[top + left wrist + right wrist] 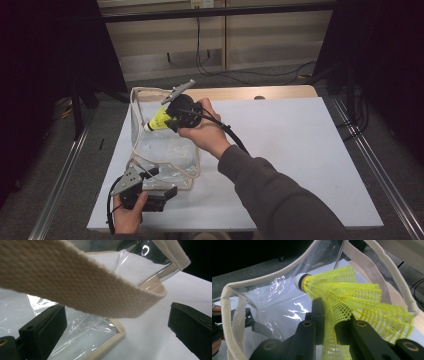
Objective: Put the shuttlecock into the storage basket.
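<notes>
My right tool (329,322) is clamped on the yellow plastic shuttlecock (352,302): in the right gripper view both black jaws pinch the mesh skirt between them, crumpling it where they meet, and the white-capped cork end points away from me toward the mouth of the clear bag (274,295). From the high view I see the same right tool (172,121) held above the far end of the bag, the shuttlecock (159,119) sticking out to the left with its cork end just at the bag's open, raised rim. The bag (165,155) is transparent plastic edged in cream webbing, lying on the white table (300,150) with its mouth propped up at the far side. Whether the cork end has crossed the rim or hovers just at it, I cannot tell. My left tool (162,194) sits at the near corner of the bag, close to the table's front edge, held in my left hand (129,216). In the left gripper view its jaws stand wide apart with nothing pressed between them; a cream webbing strap (82,287) of the bag loops across just above and between them, and the bag's trimmed corner (117,333) lies flat on the table beyond. I cannot tell if the strap rests on either jaw.
</notes>
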Demonstrator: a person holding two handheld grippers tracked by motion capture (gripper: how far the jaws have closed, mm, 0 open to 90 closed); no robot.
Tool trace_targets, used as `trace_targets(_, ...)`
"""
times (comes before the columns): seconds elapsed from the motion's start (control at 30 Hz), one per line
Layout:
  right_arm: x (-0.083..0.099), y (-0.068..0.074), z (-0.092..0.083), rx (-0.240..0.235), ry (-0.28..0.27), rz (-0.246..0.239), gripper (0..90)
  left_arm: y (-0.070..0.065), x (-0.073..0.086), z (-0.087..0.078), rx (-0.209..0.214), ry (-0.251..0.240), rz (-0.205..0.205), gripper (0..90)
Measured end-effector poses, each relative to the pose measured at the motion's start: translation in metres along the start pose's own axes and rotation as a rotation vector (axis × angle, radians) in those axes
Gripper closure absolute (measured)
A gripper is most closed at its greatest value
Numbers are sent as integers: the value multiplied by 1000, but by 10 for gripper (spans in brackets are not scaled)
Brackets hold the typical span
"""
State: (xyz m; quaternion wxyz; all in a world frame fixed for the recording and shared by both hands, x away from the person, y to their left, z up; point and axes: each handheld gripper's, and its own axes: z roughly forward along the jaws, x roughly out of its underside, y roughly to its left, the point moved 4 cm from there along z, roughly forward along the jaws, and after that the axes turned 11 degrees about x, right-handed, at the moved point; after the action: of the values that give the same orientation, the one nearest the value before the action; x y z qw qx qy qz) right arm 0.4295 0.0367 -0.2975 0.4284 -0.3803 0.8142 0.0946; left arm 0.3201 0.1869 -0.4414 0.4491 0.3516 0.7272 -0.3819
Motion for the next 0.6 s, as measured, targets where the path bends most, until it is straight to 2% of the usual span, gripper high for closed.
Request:
trace_targets(0.2,0,5,5,-13,9,-3,799,-1,-1,0,-3,-12,-7,19)
trace_targets(0.43,0,12,11,-26,9,-4,798,0,0,-1,-3,-4,0,19)
trace_targets(0.47,0,13,12,-27,10,-2,799,-1,-1,0,-4,-17,-12,19)
trace_targets(0.6,1,14,16,-29,16,8,798,0,0,-1,-2,-5,-1,19)
